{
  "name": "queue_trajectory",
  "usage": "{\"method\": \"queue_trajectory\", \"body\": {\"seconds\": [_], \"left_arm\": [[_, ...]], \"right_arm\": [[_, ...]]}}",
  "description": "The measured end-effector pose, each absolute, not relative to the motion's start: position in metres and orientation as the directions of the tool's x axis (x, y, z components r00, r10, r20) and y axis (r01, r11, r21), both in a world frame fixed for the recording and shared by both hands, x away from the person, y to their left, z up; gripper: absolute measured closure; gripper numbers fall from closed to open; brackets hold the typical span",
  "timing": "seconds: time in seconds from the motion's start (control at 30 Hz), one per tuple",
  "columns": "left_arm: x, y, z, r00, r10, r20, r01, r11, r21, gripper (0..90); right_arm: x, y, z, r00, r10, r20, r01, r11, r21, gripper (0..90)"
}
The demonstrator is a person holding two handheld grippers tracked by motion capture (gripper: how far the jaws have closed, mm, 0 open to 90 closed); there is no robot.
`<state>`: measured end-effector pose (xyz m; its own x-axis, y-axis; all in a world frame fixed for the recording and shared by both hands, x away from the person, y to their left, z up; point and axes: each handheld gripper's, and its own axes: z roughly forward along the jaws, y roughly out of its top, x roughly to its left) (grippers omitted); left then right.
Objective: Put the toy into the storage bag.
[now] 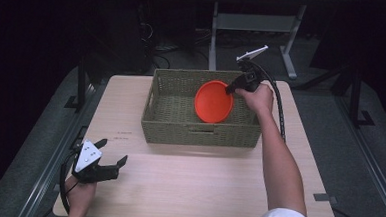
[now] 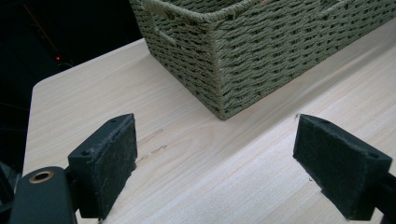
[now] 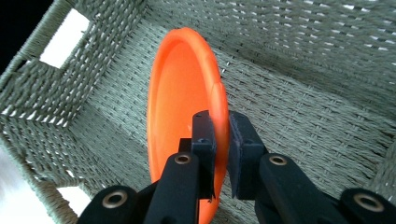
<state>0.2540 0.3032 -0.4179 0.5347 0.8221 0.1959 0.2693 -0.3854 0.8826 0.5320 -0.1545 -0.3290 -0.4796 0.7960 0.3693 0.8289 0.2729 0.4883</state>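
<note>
**Plate over the basket, release pending**

Your right gripper (image 3: 220,140) has its pads clamped on the rim of the orange plate (image 3: 180,107); the rim sits pinched between the two black jaws, with no gap showing on either side. The plate hangs on edge, nearly vertical, its hollow face turned away from your hand. In the high view the right gripper (image 1: 230,89) holds the plate (image 1: 214,101) at its upper right rim, inside the outline of the woven basket (image 1: 172,127), towards the right half. Whether the lower edge touches the basket floor cannot be told from either view; the right gripper view suggests it is close to the weave but not clearly resting.

Your left gripper (image 2: 215,163) is spread wide, nothing between the pads, only bare table (image 2: 210,186) under them. In the high view it (image 1: 111,157) rests near the front left corner of the table, well apart from the basket.

Judgement: pick-up and carry appear done. Left to do: bring the plate down to the basket floor, lay it flat or lean it on a wall, then open the right jaws and withdraw. The left hand has no evident part in this step.
</note>
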Motion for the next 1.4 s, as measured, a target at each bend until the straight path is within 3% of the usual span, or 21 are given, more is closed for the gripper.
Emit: {"method": "queue_trajectory", "body": {"seconds": [1.4], "left_arm": [[0.255, 0.303, -0.418, 0.534, 0.823, 0.194, 0.272, -0.385, 0.882, 13.0]], "right_arm": [[0.540, -0.152, -0.369, -0.411, 0.841, 0.351, 0.882, 0.271, 0.385, 78.6]]}}
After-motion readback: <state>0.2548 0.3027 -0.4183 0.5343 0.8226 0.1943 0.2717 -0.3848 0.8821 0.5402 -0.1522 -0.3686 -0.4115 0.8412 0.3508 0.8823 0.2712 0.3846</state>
